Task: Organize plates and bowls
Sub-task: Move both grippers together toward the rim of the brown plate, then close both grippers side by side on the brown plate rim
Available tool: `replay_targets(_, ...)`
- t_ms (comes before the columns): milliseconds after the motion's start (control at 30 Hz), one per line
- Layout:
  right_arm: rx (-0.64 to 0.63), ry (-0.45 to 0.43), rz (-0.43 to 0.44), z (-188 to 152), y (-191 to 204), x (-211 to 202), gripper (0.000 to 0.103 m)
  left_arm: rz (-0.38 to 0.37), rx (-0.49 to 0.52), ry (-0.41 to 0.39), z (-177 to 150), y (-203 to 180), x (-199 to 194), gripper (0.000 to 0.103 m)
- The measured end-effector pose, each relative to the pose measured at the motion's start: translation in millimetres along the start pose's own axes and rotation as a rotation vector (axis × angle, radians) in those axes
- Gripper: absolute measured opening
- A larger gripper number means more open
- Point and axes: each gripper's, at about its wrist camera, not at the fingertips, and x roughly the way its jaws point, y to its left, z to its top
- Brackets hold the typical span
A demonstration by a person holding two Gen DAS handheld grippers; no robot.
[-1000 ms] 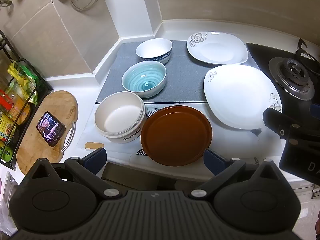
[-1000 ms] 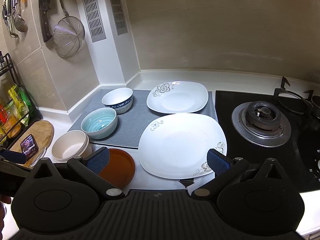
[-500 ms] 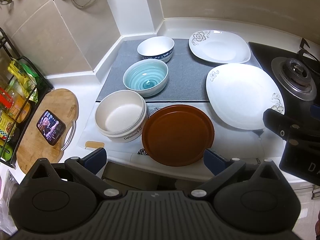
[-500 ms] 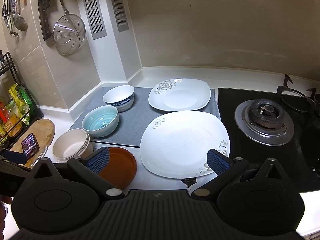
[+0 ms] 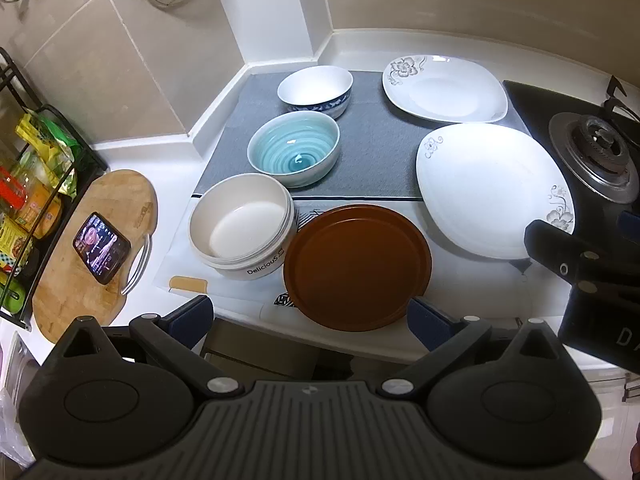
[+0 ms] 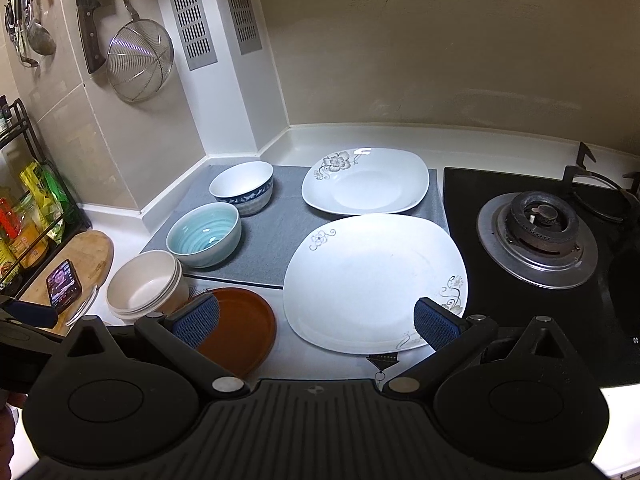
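Jaws spread wide above the glossy brown plate

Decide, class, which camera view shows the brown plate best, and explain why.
The left wrist view shows the brown plate best: its whole round rim is visible beside the cream bowl, just ahead of the open left gripper. In the right wrist view, the right gripper's left finger covers part of the plate.

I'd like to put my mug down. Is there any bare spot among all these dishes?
Bare grey mat lies between the teal bowl and the two white plates. Bare counter runs behind the far plate. The front is crowded: the cream bowl touches the brown plate.
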Motion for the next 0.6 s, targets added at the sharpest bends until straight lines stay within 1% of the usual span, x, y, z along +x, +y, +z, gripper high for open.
replay_targets(400, -0.001, 0.046, 0.042, 1, -1, 14, 0.103, 0.023, -0.025, 0.048, -3, 3, 11, 0.103)
replay_targets(600, 0.007, 0.096, 0.074, 0, -4, 27, 0.103, 0.024, -0.054, 0.094, -5, 6, 23, 0.103)
